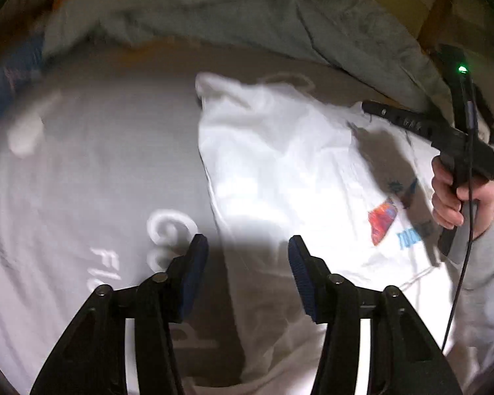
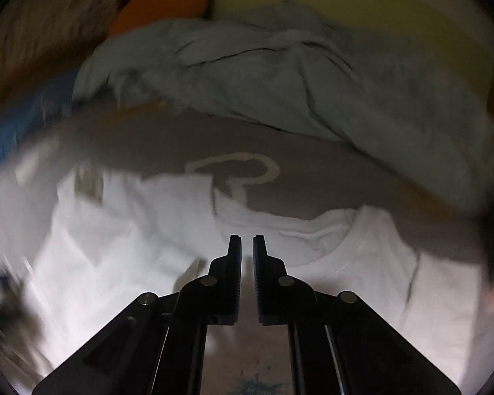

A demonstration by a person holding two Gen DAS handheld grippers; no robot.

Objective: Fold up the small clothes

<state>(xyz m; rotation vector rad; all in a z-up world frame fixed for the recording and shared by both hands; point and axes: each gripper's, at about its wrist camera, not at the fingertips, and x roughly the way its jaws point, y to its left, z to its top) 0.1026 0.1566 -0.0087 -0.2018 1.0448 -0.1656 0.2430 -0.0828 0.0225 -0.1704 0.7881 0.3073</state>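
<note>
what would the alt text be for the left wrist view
A white t-shirt with a red and blue print lies on a grey printed sheet, just ahead of the left gripper, whose jaws stand wide open and empty. At the right edge a hand holds the right gripper over the shirt, and a crumpled pale grey-green garment lies beyond it.

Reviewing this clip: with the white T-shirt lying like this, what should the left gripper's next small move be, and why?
Probably ease the left gripper forward and down onto the white T-shirt edge between its open fingers, then close. It holds nothing, while the right gripper, nearly shut, sits near the collar.
</note>
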